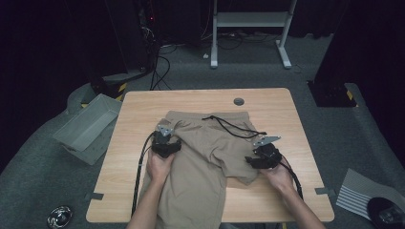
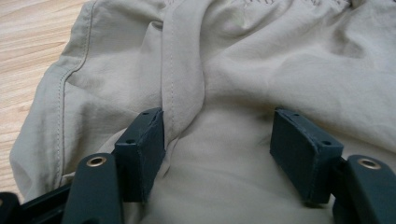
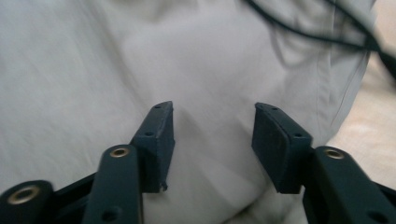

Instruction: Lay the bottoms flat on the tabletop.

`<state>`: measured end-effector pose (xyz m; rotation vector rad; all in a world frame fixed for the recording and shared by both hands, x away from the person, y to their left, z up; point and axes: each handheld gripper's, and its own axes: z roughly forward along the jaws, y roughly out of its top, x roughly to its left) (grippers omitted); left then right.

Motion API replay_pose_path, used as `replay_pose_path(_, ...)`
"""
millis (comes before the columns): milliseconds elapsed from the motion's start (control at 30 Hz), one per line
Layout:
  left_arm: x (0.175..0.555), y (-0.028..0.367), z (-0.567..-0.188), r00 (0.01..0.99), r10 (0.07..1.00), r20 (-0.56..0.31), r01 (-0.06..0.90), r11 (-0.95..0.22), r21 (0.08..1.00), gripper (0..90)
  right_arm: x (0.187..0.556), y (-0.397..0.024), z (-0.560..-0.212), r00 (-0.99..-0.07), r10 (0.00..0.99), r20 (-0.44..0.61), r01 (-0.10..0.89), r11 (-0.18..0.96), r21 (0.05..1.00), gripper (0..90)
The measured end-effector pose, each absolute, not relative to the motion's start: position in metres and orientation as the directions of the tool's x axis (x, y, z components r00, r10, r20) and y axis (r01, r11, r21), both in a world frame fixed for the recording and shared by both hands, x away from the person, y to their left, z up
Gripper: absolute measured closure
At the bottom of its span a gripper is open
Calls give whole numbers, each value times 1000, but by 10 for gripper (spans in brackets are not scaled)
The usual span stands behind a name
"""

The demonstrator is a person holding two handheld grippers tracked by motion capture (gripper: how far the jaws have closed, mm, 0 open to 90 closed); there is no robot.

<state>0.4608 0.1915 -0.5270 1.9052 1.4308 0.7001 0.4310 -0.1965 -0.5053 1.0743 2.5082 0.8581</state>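
Note:
Beige shorts (image 1: 205,152) lie spread on the wooden table (image 1: 267,102), waistband at the far side, with a black drawstring (image 1: 234,125) trailing to the right. My left gripper (image 1: 165,143) rests on the shorts' left side. In its own view the left gripper (image 2: 219,119) stands open over the cloth (image 2: 261,60), and a raised seam fold lies against the left pad (image 2: 144,140). My right gripper (image 1: 262,155) sits at the shorts' right leg edge. In its view the right gripper (image 3: 214,109) is open, with flat cloth (image 3: 70,70) under the gap and the drawstring (image 3: 299,28) beyond.
A grey bin (image 1: 86,126) leans on the floor left of the table. A round cable hole (image 1: 239,101) sits near the far edge. A white desk frame (image 1: 250,21) stands behind. A striped sheet (image 1: 358,193) lies on the floor at right.

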Motion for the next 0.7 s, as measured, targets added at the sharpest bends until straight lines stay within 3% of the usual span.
replay_pose_path(100,461,191,-527,264,964,36,619,-198,760,351,434,-195,-507,-697,716,-30,546,558,625,900)
replay_pose_path(200,461,192,-527,264,964,36,619,-198,760,351,434,-188,-501,-731,679,-67,504,604,618,900)
replay_pose_path(400,461,192,-527,264,964,36,619,-198,760,351,440,-184,-475,-737,672,-71,463,579,671,898)
replay_pose_path(467,461,192,-527,263,964,37,619,-198,760,351,442,-193,-471,-709,703,-54,486,544,684,770)
replay_pose_path(700,462,192,-527,251,967,37,622,-190,760,357,431,-243,-489,-571,820,-31,596,440,671,604)
